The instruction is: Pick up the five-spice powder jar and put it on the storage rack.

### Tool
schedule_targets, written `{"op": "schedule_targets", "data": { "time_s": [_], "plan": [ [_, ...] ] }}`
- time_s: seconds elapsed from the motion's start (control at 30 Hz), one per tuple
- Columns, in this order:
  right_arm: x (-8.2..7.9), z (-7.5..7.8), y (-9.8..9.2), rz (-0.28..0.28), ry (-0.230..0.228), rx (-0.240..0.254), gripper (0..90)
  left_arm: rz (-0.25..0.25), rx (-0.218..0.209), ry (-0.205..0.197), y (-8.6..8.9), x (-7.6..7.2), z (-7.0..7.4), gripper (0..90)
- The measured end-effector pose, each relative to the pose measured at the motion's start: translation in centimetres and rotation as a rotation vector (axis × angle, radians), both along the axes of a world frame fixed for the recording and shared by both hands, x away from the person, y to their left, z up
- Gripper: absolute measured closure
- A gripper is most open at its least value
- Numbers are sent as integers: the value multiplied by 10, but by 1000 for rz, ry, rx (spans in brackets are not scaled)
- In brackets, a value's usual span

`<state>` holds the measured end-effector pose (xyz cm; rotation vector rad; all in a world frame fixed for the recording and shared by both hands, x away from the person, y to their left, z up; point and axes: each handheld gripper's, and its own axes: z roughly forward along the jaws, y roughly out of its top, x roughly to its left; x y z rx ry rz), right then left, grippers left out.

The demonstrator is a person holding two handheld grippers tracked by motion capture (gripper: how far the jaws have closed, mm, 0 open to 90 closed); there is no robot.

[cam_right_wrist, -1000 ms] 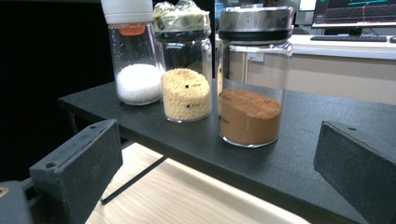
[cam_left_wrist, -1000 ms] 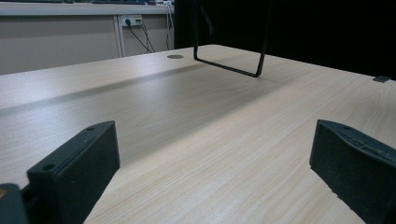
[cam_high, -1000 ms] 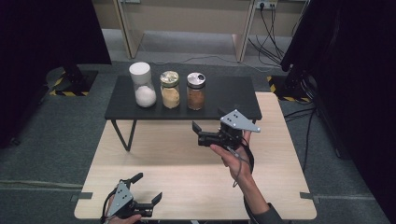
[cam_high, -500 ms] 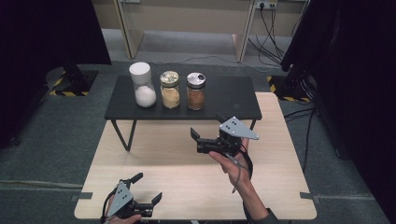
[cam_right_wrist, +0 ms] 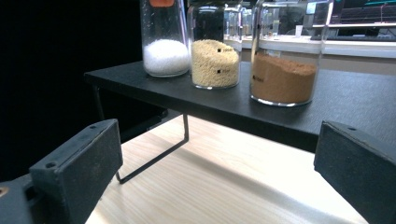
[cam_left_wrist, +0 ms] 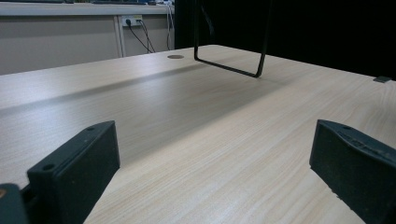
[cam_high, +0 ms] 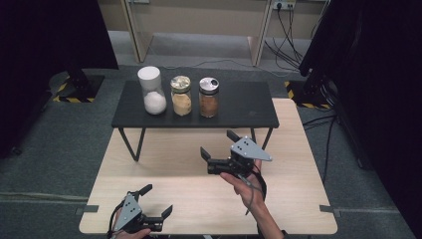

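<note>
Both grippers were black with blocky jaws. The right gripper [cam_high: 221, 146] carried a grey three-cornered plate; so did the left gripper [cam_high: 157, 200].

Lab or test room: grey carpet floor [cam_high: 59, 144], black curtains [cam_high: 50, 35], wall sockets [cam_high: 283, 6] with trailing cables [cam_high: 291, 35], hazard-striped stand base [cam_high: 74, 89], light wooden table [cam_high: 298, 199]

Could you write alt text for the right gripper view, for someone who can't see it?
Three glass jars stand in a row on a black shelf: a jar of white grains, a jar of yellow grains and a jar of brown powder. The open right tongs hover over a wooden table below.
</note>
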<state>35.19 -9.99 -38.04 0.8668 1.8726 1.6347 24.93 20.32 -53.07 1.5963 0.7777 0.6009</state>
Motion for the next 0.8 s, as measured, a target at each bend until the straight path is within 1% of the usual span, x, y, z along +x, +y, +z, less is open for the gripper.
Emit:
{"op": "schedule_targets", "data": {
  "time_s": [0.1, 0.33, 0.5, 0.8],
  "plan": [
    [-3, -5, 1, 0, -7, -7, 15, 1, -1, 0, 0, 0, 0, 10],
    [-10, -18, 2, 3, -4, -6, 15, 1, -1, -1, 0, 0, 0, 10],
    [-13, -29, 2, 3, 5, -14, 15, 2, -1, 0, 0, 0, 0, 10],
    [-20, -44, 3, 17, 19, -7, 15, 2, -2, 1, 0, 0, 0, 10]
  ]
}}
